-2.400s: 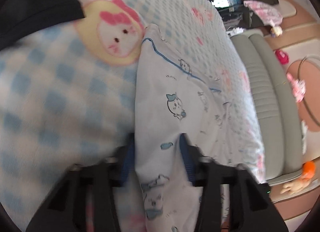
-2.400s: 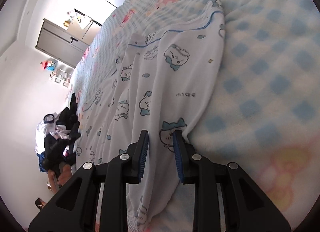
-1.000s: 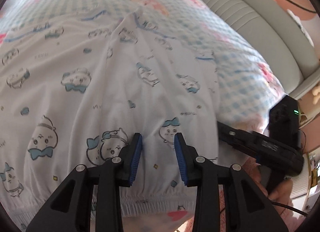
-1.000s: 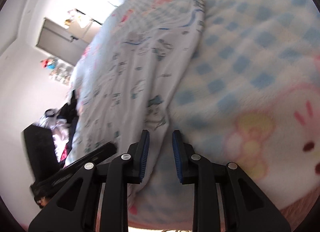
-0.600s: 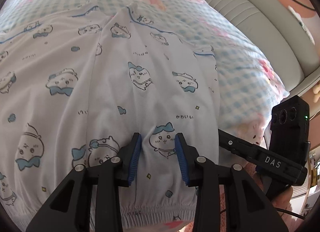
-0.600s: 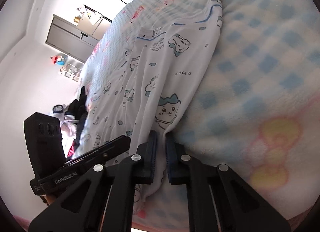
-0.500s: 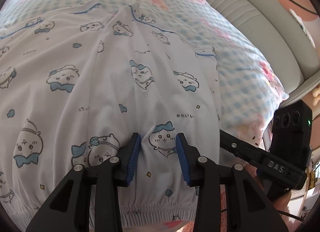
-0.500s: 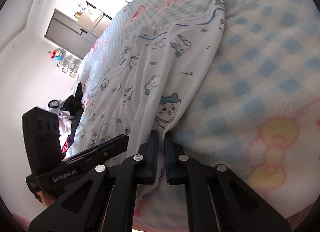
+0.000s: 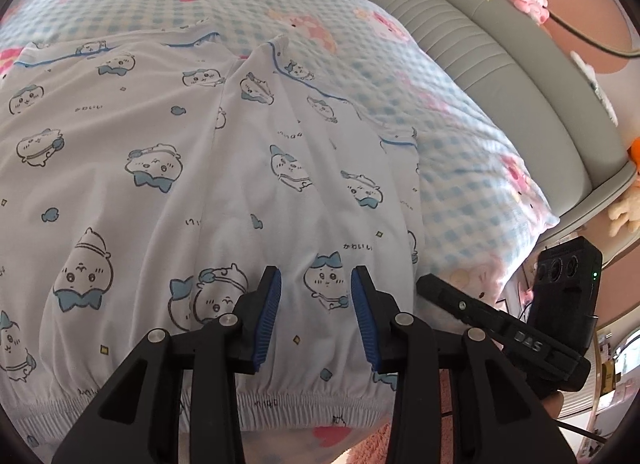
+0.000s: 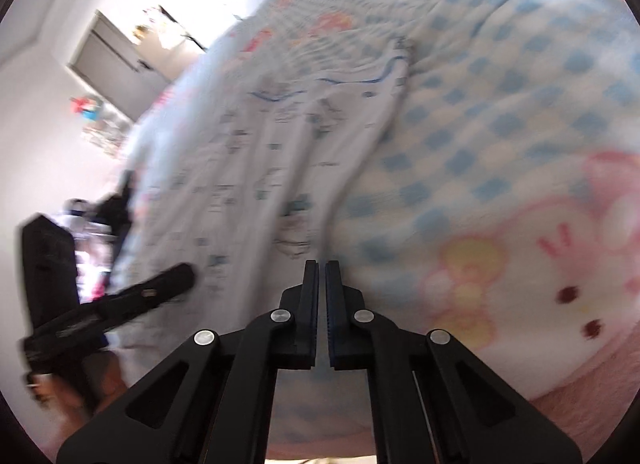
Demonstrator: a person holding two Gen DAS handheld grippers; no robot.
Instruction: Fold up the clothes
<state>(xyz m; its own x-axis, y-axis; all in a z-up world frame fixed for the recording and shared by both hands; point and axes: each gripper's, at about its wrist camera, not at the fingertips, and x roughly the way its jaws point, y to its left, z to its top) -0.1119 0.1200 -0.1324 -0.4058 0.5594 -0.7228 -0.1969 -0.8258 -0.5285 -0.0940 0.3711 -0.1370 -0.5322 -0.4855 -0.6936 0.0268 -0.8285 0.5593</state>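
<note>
The right gripper (image 10: 322, 264), half a second ago pinching the hem, now has its fingers shut and seemingly empty beside the pyjama shorts (image 9: 240, 168), so that corner looks released. The left gripper (image 9: 316, 288) hovers open above the elastic waistband (image 9: 280, 396). Thin printed cotton lies spread on the fleecy checked bed (image 9: 460, 168).

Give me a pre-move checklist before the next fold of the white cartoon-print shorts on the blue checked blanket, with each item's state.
1. Left gripper open above the elastic waistband: ok, blue pads apart, no cloth between them.
2. Right gripper shut on the edge of the white cartoon-print shorts: cannot tell, the jaws are nearly shut but the view is blurred.
3. Shorts spread flat on the blue checked blanket: ok, only shallow wrinkles.
4. Blue-trimmed leg hems visible for alignment: ok.
5. Grippers apart from each other: ok, the right one shows off to the side in the left view.
</note>
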